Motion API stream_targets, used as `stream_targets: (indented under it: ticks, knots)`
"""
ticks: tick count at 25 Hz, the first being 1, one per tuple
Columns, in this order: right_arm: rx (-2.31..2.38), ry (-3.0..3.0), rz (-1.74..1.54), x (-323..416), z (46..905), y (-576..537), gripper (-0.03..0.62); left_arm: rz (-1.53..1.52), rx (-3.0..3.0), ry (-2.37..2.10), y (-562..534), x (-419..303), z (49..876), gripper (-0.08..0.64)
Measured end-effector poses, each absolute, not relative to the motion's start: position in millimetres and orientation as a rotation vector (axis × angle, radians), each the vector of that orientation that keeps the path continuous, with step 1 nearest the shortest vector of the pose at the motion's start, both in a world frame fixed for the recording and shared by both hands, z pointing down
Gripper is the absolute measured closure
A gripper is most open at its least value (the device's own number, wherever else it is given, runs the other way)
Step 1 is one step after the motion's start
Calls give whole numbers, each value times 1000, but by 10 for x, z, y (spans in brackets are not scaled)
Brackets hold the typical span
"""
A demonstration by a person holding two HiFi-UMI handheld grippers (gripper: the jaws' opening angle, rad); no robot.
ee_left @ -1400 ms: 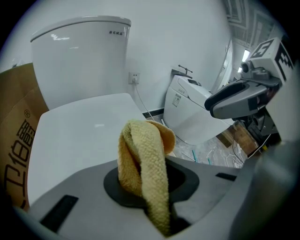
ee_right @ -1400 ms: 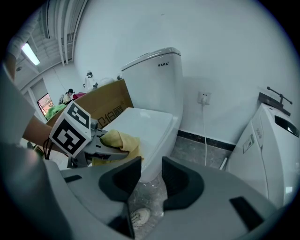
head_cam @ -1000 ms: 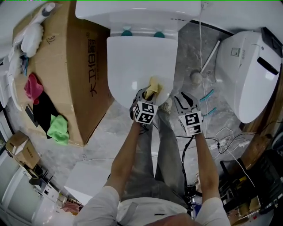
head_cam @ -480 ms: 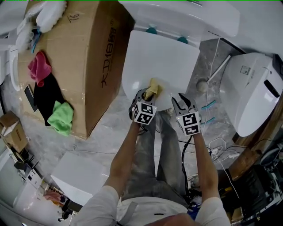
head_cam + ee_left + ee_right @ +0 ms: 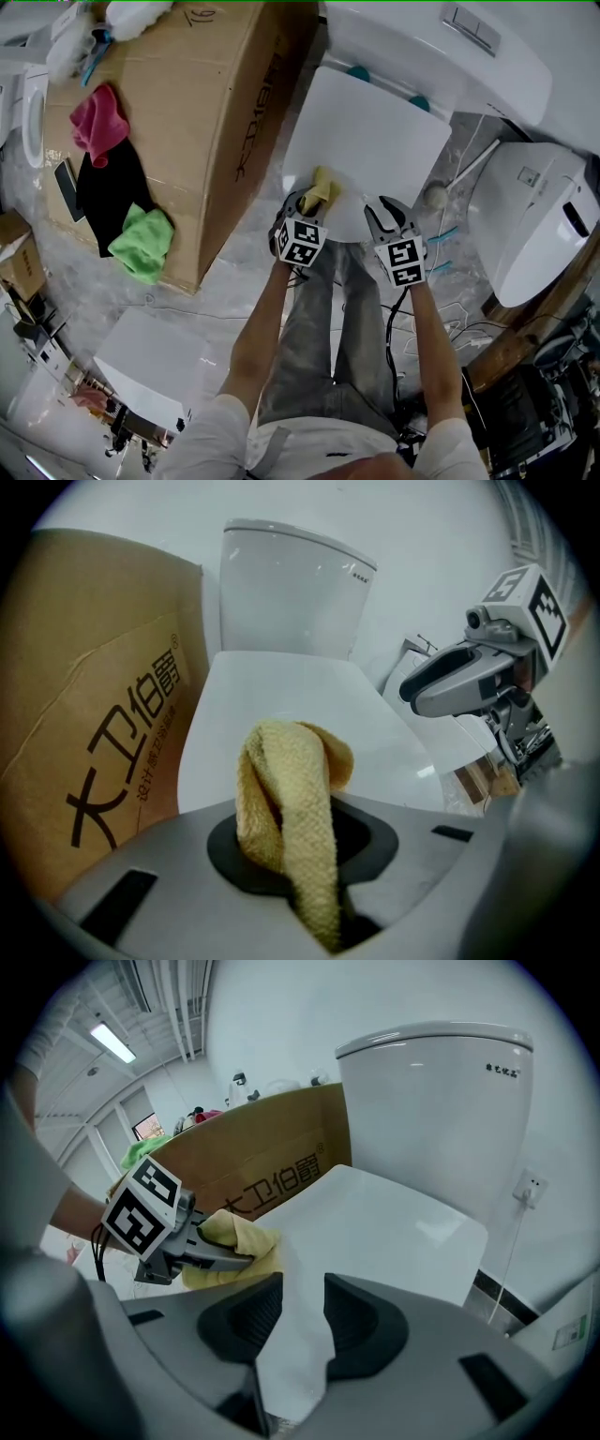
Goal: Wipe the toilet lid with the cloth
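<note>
Holding the yellow cloth (image 5: 323, 186) at the front edge of the closed white toilet lid (image 5: 375, 131).
The left gripper (image 5: 307, 202) has its jaws clamped on the cloth, whose folded end sticks out past them over the lid, near the cardboard box (image 5: 206, 112). The right gripper (image 5: 389, 214) sits just beside it at the lid's front edge, jaws narrowly apart and gripping nothing, with the white lid showing in the gap.

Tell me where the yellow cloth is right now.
Head view: the yellow cloth is held in the left gripper at the near left edge of the toilet lid, right of the cardboard box.
</note>
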State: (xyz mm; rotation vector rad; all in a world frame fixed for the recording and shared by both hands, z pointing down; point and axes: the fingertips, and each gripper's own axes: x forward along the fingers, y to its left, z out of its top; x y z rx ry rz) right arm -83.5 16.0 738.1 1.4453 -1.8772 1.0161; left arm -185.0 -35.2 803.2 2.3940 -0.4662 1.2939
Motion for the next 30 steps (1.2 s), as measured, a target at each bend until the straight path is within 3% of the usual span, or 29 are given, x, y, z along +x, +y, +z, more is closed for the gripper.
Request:
stream_targets:
  ticks: [16, 30]
  knots:
    - [1313, -1911, 1007, -1281, 7482, -215, 439, 1276, 2353, -596, -791, -2395, 8034, 480]
    - [1312, -1948, 975, -1135, 7323, 288, 439, 1293, 2285, -760, -285, -2620, 8060, 480]
